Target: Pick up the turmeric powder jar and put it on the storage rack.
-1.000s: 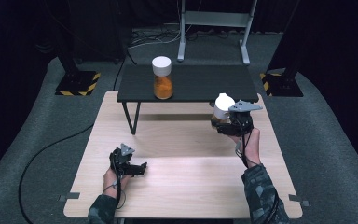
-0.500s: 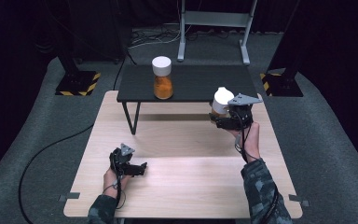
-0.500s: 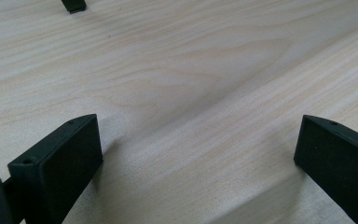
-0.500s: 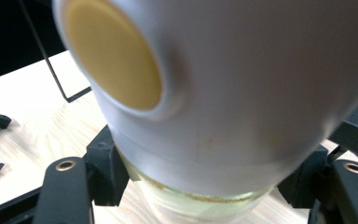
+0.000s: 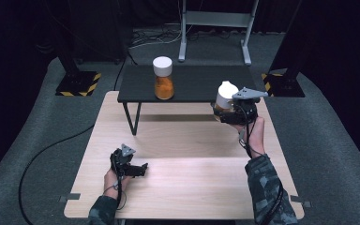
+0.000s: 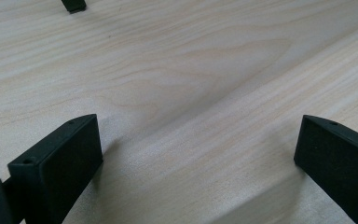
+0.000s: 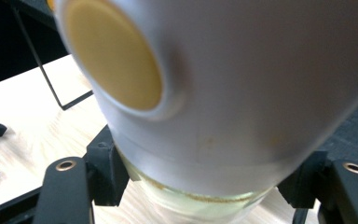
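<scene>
**Kid:** What do you have in your right gripper (image 5: 225,111)?

**Helper:** You have a jar (image 5: 225,97) with a white lid (image 7: 242,88). The jaws are squeezed tight on the glass part just under the lid. The jar is up in the air, tipped a bit, right at the near right corner of the little black table (image 5: 187,84) that stands on the far end of the bench (image 5: 187,187).

**Kid:** And your left gripper (image 5: 140,169)?

**Helper:** It lies low on the bench, close to you. Its jaws are wide apart and nothing is in them. You see just bare wood between them.

**Kid:** What about the other jar?

**Helper:** The jar with orange stuff (image 5: 163,78) stands upright on the little black table. It has a white lid too. It is well apart from the one you hold.

**Kid:** So how much is done?

**Helper:** I think picking up is done. You have a good hold and the jar is off the bench. What is left, I guess, is to set it down on the little black table and let go.

**Kid:** Any words on the jars?

**Helper:** No. The lid you hold has a plain yellow circle (image 7: 114,53) on top. I can read no writing or label there.
</scene>
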Available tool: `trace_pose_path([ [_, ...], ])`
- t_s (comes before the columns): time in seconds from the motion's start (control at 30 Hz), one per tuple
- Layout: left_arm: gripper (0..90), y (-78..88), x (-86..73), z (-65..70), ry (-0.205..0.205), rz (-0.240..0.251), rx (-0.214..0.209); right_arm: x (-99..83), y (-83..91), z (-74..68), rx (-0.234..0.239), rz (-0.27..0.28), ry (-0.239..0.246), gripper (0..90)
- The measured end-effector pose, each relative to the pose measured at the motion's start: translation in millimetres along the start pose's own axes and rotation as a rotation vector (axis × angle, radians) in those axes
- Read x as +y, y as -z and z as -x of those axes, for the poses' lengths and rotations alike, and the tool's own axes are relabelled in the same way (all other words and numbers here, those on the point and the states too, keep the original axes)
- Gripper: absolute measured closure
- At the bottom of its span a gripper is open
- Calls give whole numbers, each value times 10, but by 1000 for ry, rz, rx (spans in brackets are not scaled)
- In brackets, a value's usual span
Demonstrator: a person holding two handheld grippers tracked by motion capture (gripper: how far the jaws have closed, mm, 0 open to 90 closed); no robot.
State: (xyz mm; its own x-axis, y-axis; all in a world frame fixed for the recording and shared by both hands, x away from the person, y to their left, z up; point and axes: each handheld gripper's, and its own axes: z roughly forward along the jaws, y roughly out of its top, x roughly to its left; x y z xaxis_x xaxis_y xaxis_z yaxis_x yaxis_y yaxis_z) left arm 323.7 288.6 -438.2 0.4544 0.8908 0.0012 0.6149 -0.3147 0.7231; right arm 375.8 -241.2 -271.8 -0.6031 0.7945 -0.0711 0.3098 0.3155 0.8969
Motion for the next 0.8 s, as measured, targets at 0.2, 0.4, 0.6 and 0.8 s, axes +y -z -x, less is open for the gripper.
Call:
trace_pose_path([
  [0.2, 3, 0, 0, 0, 0, 0, 0, 73, 12, 23, -3, 0, -1, 300],
  [0.4, 3, 0, 1, 0, 0, 0, 0, 175, 14, 65, -12, -6, -3, 301],
  [0.6, 3, 0, 1, 0, 0, 0, 0, 255, 13, 87, -18, -20, -9, 301],
  [0.8, 3, 0, 0, 0, 0, 0, 0, 324, 12, 87, -23, -29, -6, 300],
])
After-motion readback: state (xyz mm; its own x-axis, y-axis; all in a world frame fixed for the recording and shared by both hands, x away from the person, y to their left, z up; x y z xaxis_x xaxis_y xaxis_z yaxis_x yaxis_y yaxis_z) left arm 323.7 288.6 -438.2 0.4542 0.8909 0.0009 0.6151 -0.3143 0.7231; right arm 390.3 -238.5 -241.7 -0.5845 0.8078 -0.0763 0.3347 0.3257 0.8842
